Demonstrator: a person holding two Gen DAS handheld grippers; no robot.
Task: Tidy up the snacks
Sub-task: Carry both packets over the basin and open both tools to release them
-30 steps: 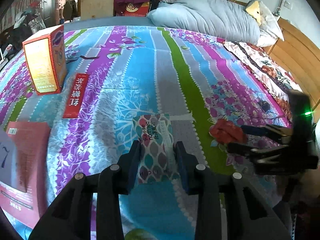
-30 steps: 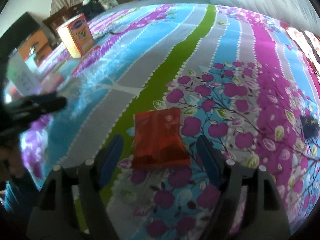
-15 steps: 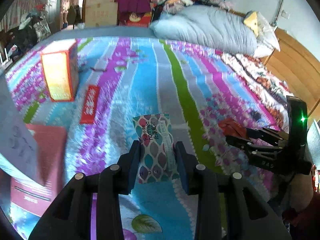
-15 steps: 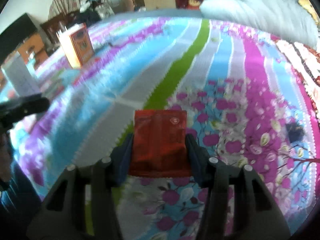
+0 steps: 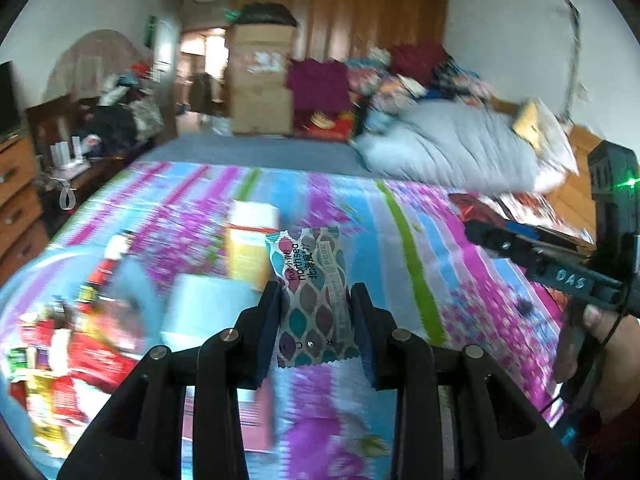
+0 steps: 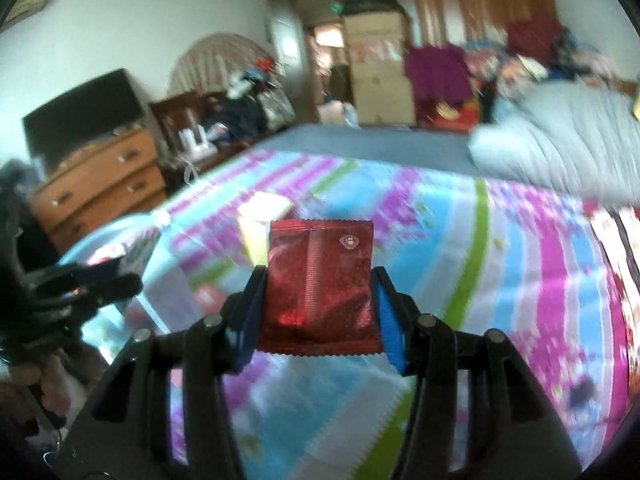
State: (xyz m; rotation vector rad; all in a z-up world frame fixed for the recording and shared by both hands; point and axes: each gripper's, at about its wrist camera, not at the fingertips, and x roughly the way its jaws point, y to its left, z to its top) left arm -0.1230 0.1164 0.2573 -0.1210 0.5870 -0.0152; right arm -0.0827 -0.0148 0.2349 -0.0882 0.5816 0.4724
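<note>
My left gripper (image 5: 316, 316) is shut on a patterned snack packet (image 5: 312, 292) with teal and maroon leaf shapes, held upright above the bed. My right gripper (image 6: 320, 300) is shut on a red foil snack packet (image 6: 320, 284), also lifted off the bed. The right gripper (image 5: 480, 236) shows at the right of the left wrist view, the red packet (image 5: 466, 202) at its tip. The left gripper (image 6: 134, 280) shows at the left of the right wrist view. An orange and white box (image 5: 250, 242) stands on the bedspread behind the packets; it also shows in the right wrist view (image 6: 258, 220).
A colourful striped bedspread (image 5: 420, 264) covers the bed. A pile of red snack packs (image 5: 68, 360) and a pale flat box (image 5: 204, 312) lie at the left. A grey duvet (image 5: 452, 160) lies at the head. A wooden dresser (image 6: 100, 188) stands left of the bed.
Both grippers have lifted their packets off the bed and tilted up, so the room now shows. The right gripper closed on the red packet. The views are motion-blurred.
</note>
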